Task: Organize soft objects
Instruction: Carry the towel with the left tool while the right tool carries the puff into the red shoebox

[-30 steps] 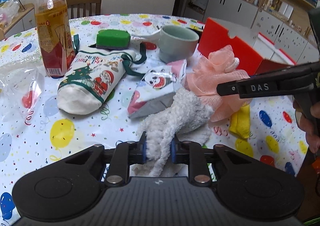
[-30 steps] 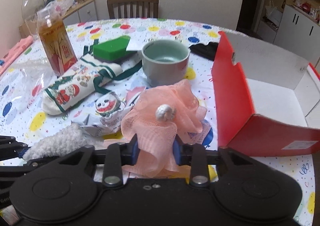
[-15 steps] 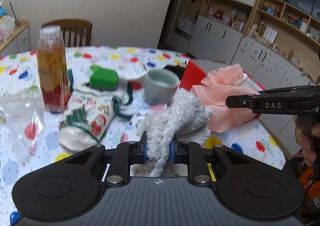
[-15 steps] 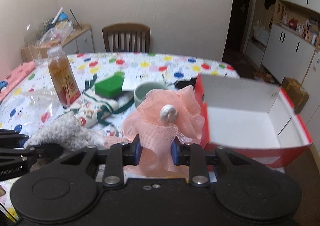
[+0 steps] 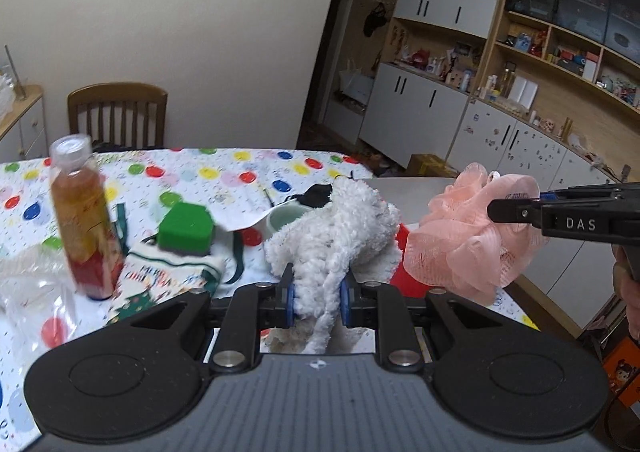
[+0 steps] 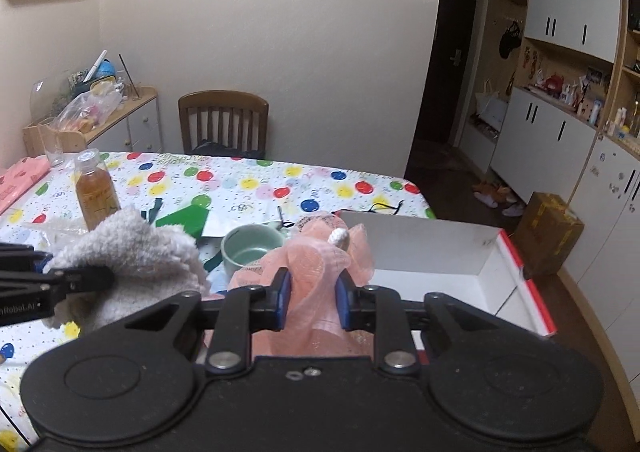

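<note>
The open red-and-white cardboard box (image 6: 460, 264) gapes unobstructed at the balloon-print table's (image 6: 248, 182) right edge, while the pale green ceramic cup (image 6: 250, 252), green sponge block (image 5: 185, 226) and amber plastic drink bottle (image 5: 86, 220) crowd the route leftward.

Fluffy white terry cloth (image 5: 340, 232), gauzy peach mesh pouf (image 5: 468, 240), glossy plastic tablecloth (image 5: 240, 176).

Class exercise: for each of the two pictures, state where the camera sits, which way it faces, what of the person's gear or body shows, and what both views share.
Left wrist: on the left gripper, facing across the table toward the cabinets; its fingers pinch the white fluffy cloth; the right gripper shows.
Right wrist: on the right gripper, facing the red box and chair; it pinches the pink bath pouf.
Shared: cloth, pouf, bottle, green sponge.
</note>
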### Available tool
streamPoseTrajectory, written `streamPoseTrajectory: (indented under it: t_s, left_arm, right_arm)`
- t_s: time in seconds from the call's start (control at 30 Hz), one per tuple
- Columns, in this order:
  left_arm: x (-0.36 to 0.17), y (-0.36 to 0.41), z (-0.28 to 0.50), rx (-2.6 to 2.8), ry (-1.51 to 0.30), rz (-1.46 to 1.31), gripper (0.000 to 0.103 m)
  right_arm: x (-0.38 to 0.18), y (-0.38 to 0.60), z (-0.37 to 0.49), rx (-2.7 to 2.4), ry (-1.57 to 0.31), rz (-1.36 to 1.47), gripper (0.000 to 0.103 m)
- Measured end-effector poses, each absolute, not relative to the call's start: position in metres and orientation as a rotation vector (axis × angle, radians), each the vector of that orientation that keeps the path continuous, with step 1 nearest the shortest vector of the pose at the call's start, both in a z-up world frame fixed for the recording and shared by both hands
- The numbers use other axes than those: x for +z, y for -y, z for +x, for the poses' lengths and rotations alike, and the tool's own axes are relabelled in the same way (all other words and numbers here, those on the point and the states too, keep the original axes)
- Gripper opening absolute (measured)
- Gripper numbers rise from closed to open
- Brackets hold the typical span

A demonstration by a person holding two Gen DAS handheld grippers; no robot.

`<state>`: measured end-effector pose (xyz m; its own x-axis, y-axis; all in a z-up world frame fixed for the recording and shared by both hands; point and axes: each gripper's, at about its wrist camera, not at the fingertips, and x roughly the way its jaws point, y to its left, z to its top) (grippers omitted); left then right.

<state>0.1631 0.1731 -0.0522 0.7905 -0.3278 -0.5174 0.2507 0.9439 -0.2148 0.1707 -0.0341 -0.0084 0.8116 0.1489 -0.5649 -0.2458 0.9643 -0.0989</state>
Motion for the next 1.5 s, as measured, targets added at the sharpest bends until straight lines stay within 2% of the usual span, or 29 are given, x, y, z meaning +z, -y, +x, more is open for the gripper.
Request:
streamPoseTrajectory:
  t_s: [0.13, 0.47, 0.93, 1.23, 1.5]
  left_arm:
    - [-0.049, -0.159, 0.174, -0.319, -0.585, -0.133, 0.019]
    - [-0.031, -0.112, 0.193, -0.296, -0.561, -0.089, 0.019]
    - [-0.027, 0.003, 0.260, -0.288, -0.603, -0.051, 0.019]
    - [-0.036, 0.063, 0.302, -0.286, -0.657, 0.002, 0.020]
    - [-0.064, 0.094, 0.335, -0.256, -0.747, 0.052, 0.020]
  right_arm:
    - [-0.006, 0.048, 0.176, 0.219, -0.579, -0.153, 0.017]
    - [-0.001, 0.102, 0.200, 0.271, -0.559, -0.127, 0.016]
    - [-0.011, 0.202, 0.253, 0.278, -0.554, -0.096, 0.016]
    - [-0.017, 0.240, 0.291, 0.271, -0.522, -0.066, 0.016]
    - [-0.051, 0.257, 0.312, 0.286, -0.614, -0.052, 0.016]
